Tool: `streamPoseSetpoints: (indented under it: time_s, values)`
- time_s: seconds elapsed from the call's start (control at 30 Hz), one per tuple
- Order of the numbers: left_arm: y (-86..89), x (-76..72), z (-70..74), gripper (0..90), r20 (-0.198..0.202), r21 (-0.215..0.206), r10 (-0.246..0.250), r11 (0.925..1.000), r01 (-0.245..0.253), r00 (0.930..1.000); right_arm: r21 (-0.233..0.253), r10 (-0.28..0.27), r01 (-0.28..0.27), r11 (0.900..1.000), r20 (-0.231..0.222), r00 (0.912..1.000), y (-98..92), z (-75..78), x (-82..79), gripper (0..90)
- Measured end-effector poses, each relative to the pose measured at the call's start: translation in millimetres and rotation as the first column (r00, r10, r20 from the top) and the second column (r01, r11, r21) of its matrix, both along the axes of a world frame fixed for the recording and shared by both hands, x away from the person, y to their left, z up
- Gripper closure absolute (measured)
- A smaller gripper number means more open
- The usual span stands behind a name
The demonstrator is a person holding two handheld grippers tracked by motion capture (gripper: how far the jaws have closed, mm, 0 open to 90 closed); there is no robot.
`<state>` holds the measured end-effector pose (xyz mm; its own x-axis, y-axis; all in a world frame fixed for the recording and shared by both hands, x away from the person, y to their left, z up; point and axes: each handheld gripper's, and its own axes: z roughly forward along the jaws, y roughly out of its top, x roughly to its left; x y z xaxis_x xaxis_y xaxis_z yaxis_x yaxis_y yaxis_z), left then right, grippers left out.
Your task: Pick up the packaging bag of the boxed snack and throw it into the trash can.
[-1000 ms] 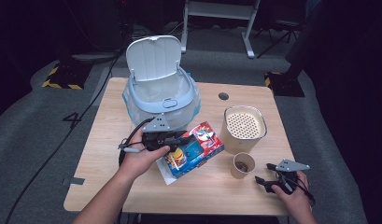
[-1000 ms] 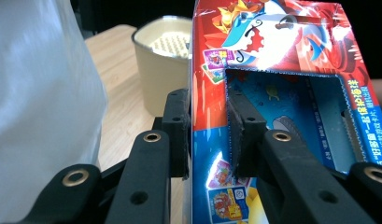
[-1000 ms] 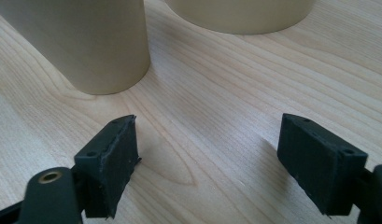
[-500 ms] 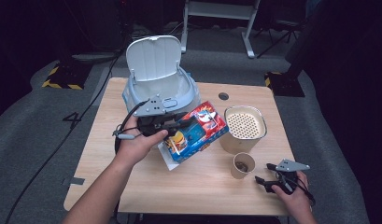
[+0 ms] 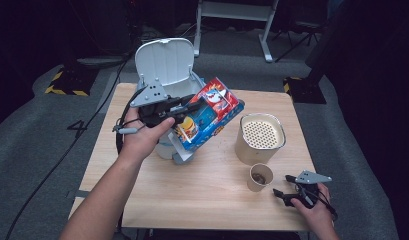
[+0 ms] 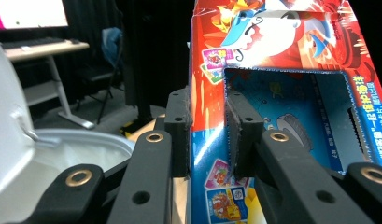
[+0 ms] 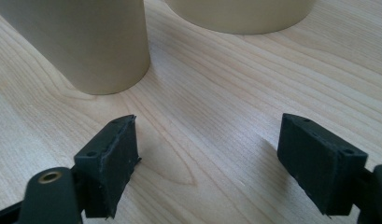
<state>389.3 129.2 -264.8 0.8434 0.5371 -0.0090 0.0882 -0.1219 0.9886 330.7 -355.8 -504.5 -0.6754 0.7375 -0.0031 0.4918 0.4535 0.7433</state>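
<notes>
Hanging in the air above the table, the colourful box [image 5: 211, 116] is clamped by one wall in the left gripper [image 5: 184, 107], whose two black jaws are closed tight on the cardboard at the edge of a cut-out window, as the left gripper view shows [image 6: 282, 93]. That is a clear change from a second ago, when the box lay lower, close to the tabletop in front of the bin; half a second ago it was already rising, and now it sits tilted, one end up, right over the front rim of the white bin [image 5: 164, 65] with its lid standing open. So the lift is done and the carry is well under way; my read is that the box is headed into that bin, and what remains is to bring it over the opening and let go. Just beside it stands the tall beige canister [image 5: 260, 137] with its perforated top, and nearer the person the small paper cup [image 5: 259, 176]. Off at the near right corner of the wooden table [image 5: 202, 200], the right gripper [image 5: 287, 196] has not moved, jaws spread wide and holding nothing, resting low over bare wood.
</notes>
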Motion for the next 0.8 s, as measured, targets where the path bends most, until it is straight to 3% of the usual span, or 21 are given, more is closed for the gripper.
streamPoseSetpoints:
  time_s: [0.3, 0.63, 0.8]
  values:
    - [2.3, 11.7, 19.0, 73.8, 0.065, -0.013, 0.075, 0.9972, -0.074, 0.9951, 0.000, 0.000, 0.000, 1.000, 0.000, 1.0000, 0.0, 0.0, 0.0, 20.8]
    - [12.0, 25.8, 33.2, 73.9, 0.073, -0.056, 0.131, 0.9904, -0.127, 0.9887, 0.000, 0.000, 0.000, 1.000, 0.000, 1.0000, 0.0, 0.0, 0.0, 20.8]
    - [17.7, 34.3, 40.6, 74.0, 0.083, -0.038, 0.168, 0.9854, -0.166, 0.9822, 0.000, 0.000, 0.000, 1.000, 0.000, 1.0000, 0.0, 0.0, 0.0, 20.8]
